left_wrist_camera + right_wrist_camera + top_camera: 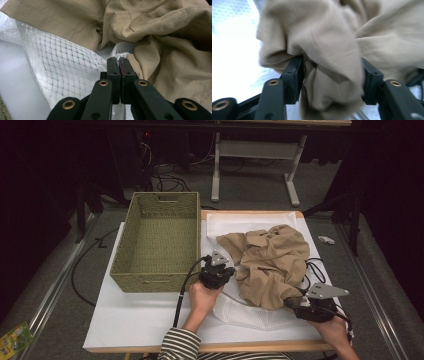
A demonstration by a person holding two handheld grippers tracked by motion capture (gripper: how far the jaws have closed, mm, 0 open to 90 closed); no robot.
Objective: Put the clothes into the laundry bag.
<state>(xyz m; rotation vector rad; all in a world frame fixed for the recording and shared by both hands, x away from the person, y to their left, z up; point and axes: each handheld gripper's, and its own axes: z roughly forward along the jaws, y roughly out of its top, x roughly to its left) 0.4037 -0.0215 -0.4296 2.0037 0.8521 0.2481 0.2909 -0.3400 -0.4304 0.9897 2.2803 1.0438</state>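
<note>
At my table (pixel 125 330), a woven basket (pixel 159 242) stood at the left edge while a crumpled tan garment (pixel 270 262) lay heaped on white mesh fabric (pixel 235 312) toward the right edge. My left gripper (pixel 234 268) was clamped shut on a fold of that mesh at the garment's near-left edge, and my right gripper (pixel 332 82) stood wide apart, a bunch of tan cloth loose between its jaws. I judged this the gathering step; next, the right needed a firm bite before any lift toward the basket.

Counts: 1 tan garment (pixel 272 262), crumpled, at 3 o'clock of the table (pixel 130 322). 1 white mesh cloth (pixel 235 310) under it. 1 woven basket (pixel 157 242) at 10 o'clock. 2 hand-held grippers: left hand-held gripper (pixel 234 269), right hand-held gripper (pixel 295 302). 1 table.
</note>
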